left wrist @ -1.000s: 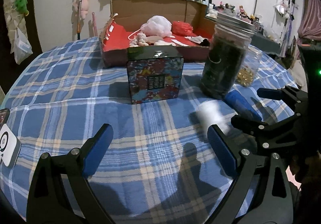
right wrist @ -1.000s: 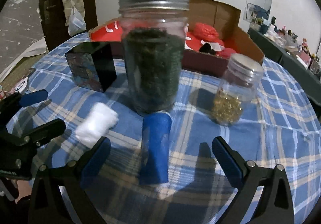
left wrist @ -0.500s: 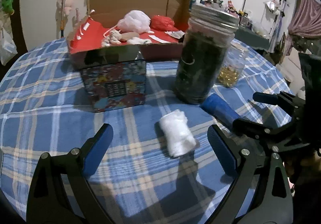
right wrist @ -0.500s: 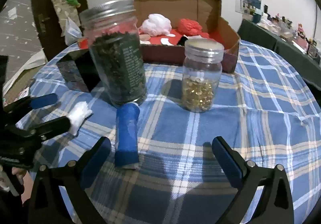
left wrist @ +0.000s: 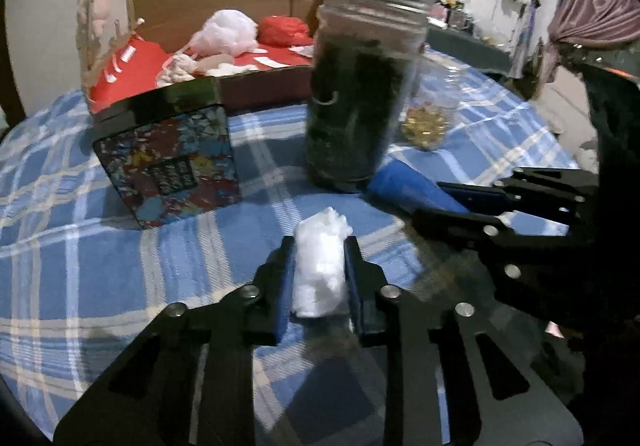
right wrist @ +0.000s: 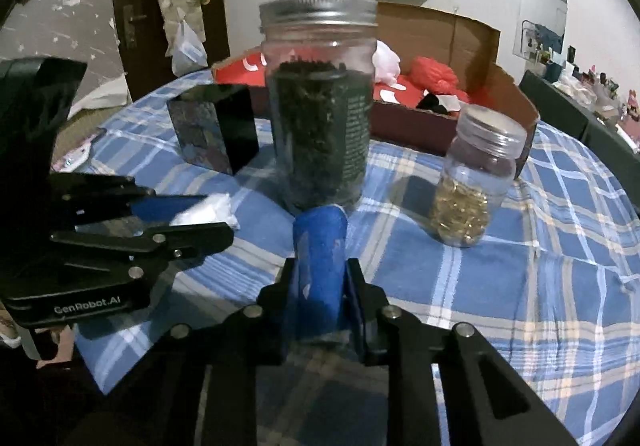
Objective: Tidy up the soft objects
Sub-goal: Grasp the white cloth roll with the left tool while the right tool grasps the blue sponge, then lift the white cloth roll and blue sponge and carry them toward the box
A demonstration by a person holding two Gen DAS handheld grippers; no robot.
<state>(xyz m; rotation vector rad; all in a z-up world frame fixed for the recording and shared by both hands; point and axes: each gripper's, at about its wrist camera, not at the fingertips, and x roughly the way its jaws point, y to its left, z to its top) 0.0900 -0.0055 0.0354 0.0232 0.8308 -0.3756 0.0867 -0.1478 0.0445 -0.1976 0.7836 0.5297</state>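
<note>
My left gripper (left wrist: 319, 246) is shut on a white rolled cloth (left wrist: 319, 266), which lies low over the blue checked tablecloth. My right gripper (right wrist: 320, 266) is shut on a blue rolled cloth (right wrist: 319, 250). The blue roll also shows in the left wrist view (left wrist: 408, 188), with the right gripper (left wrist: 444, 202) closed around it. In the right wrist view the left gripper (right wrist: 212, 214) holds the white roll (right wrist: 206, 208) at the left. The two grippers sit side by side, close together.
A tall glass jar of dark leaves (right wrist: 318, 106) stands just beyond both rolls. A small jar of golden beads (right wrist: 474, 182) stands to its right. A patterned tin box (left wrist: 172, 164) stands at the left. An open cardboard box (left wrist: 224, 46) with soft items sits behind.
Both grippers have moved forward and closed: the left one on the white roll, the right one on the blue roll. Both were open half a second ago.
</note>
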